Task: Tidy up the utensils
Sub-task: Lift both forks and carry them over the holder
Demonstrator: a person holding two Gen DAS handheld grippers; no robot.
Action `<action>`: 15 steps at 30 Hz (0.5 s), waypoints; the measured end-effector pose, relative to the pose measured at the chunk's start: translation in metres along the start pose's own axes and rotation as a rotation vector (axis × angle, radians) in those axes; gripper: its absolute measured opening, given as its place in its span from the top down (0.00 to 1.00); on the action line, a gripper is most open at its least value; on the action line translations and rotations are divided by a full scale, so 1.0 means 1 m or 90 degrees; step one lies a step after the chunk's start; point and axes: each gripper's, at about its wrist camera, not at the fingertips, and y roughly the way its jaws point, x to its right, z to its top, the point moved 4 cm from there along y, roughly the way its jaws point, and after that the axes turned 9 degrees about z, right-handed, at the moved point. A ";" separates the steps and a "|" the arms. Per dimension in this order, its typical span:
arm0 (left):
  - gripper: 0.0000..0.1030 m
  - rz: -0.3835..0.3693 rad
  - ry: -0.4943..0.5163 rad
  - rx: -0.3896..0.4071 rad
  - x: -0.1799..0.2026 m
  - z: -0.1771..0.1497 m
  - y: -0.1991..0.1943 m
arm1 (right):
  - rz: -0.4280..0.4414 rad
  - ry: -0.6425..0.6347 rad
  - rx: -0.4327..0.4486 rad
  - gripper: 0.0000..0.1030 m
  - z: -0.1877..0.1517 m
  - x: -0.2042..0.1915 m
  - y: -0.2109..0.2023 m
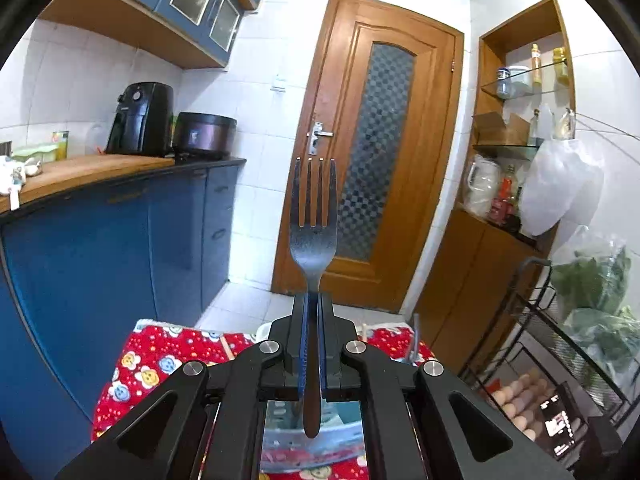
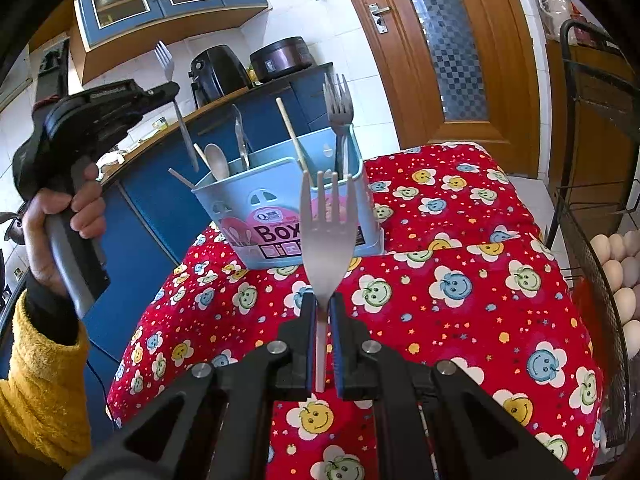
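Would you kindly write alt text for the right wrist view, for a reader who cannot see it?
The right claw grips a fork upright, tines up, above a red smiley-patterned cloth. Behind it a blue utensil box holds forks, spoons and chopsticks. At left, the left claw holds a second fork above the box.

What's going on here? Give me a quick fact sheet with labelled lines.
Left gripper: shut on a dark fork, tines up
Right gripper: shut on a pale fork, tines up
Utensil box: light blue, holding a spoon, another fork and chopsticks
Surface: red smiley-flower cloth
Nearby: eggs in a wire rack
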 end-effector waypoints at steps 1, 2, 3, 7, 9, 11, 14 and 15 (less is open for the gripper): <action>0.97 0.001 0.000 0.000 0.000 -0.001 0.003 | -0.001 0.001 0.001 0.92 0.001 0.001 0.001; 0.97 0.004 -0.001 -0.001 0.000 -0.001 0.007 | -0.002 0.001 0.002 0.92 0.001 0.002 0.001; 0.97 0.004 -0.002 -0.004 0.000 -0.003 0.011 | -0.003 0.001 0.003 0.92 0.002 0.003 0.002; 0.97 0.007 -0.004 -0.015 -0.001 -0.011 0.024 | -0.006 0.001 0.006 0.92 0.005 0.006 0.003; 0.97 0.013 -0.003 -0.017 -0.003 -0.016 0.030 | -0.010 -0.002 0.009 0.92 0.008 0.006 0.004; 0.97 0.017 0.000 -0.018 -0.004 -0.020 0.034 | -0.012 -0.005 0.015 0.92 0.014 0.007 0.004; 0.97 0.022 0.004 -0.016 -0.005 -0.025 0.039 | -0.016 -0.009 0.025 0.92 0.022 0.006 0.003; 0.97 0.023 0.004 -0.017 -0.006 -0.027 0.040 | -0.018 -0.013 0.029 0.92 0.026 0.006 0.002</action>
